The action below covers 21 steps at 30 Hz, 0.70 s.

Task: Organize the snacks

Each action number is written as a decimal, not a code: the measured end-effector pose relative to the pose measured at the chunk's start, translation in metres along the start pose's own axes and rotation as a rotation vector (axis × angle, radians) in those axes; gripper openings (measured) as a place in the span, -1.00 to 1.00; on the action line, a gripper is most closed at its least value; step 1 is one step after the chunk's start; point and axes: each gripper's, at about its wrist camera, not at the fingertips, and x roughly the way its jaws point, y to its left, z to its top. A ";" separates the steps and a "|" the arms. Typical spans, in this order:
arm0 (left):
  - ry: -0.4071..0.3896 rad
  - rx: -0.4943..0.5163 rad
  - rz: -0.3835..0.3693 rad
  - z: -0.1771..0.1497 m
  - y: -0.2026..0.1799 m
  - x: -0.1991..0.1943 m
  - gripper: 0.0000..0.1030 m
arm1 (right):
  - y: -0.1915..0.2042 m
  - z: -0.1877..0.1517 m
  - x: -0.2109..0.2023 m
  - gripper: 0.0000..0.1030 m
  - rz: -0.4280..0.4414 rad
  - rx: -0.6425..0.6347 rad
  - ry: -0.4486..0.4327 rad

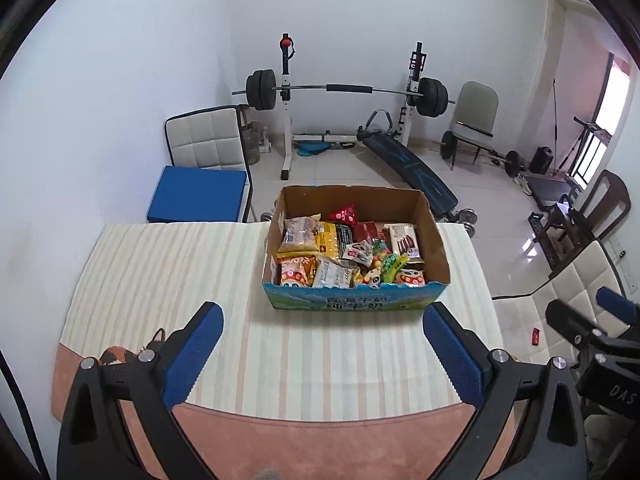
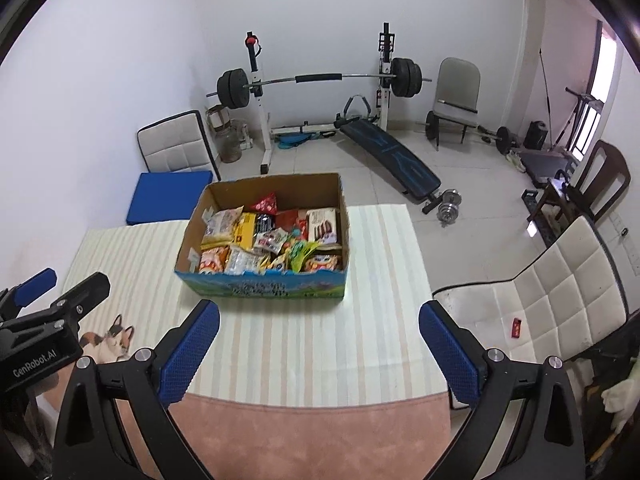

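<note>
An open cardboard box [image 1: 436, 240] with a blue printed front stands on the far half of the striped table [image 1: 180, 280]. It is full of mixed snack packets [image 1: 344, 256]. It also shows in the right wrist view [image 2: 340, 224], with the snack packets [image 2: 272, 244] inside. My left gripper [image 1: 322, 320] is open and empty, hovering over the table just short of the box. My right gripper [image 2: 320, 320] is open and empty, just short of the box's right front corner. Each gripper appears at the edge of the other's view.
A white padded chair [image 2: 560, 300] stands right of the table with a small red item [image 2: 516, 328] on its seat. A blue-cushioned chair [image 1: 200, 192] stands behind the table at left. A barbell rack [image 1: 344, 92] and bench fill the back. A cat picture [image 2: 114, 340] marks the cloth.
</note>
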 end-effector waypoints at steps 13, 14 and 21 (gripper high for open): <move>-0.006 0.012 0.022 0.016 0.000 0.021 0.99 | 0.001 0.023 0.018 0.99 -0.021 -0.004 -0.027; -0.005 0.013 0.027 0.017 0.000 0.021 0.99 | 0.000 0.023 0.017 0.99 -0.023 -0.005 -0.029; -0.003 0.013 0.028 0.019 -0.002 0.024 0.99 | -0.003 0.025 0.018 0.99 -0.024 -0.002 -0.028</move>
